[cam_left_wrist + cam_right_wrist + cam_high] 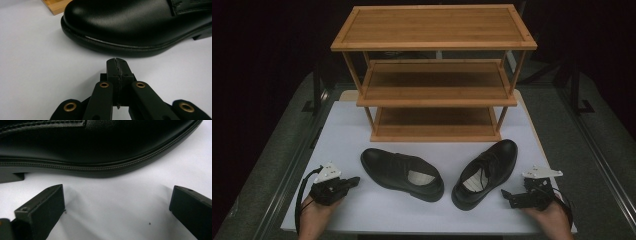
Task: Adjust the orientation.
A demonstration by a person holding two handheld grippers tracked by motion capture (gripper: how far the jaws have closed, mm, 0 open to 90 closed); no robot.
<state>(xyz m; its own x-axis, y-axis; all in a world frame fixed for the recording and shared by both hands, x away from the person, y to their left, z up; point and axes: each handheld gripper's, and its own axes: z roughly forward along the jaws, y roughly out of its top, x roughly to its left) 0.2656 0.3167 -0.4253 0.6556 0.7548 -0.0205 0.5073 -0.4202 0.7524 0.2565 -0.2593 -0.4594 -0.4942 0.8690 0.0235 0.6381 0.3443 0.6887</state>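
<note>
1. Two black leather lace-up shoes lie on the table. The left shoe (402, 173) sits at lower centre of the high view, toe toward the upper left, its pale insole showing at the heel end. The right shoe (485, 172) sits just right of it, toe toward the upper right, laces and a pale insole visible.
2. Both are glossy, with a stitched welt round the sole and a low heel.
3. The left gripper (353, 181) is at the lower left of the high view, held in a hand (314, 216), its tip pointing at the left shoe and a little short of it. In the left gripper view its jaws are pressed together with nothing between them, and the toe of the shoe (135, 23) fills the top, not touching them.
4. The right gripper (506, 196) is at the lower right, near the heel end of the right shoe. In the right gripper view its jaws stand wide apart over bare table, and the side of the shoe (95, 147) runs across the top, just beyond the tips.
5. The table (347, 130) is white. A wooden rack (434, 75) with three shelves stands at its far edge, behind the shoes. The room around is dark.
</note>
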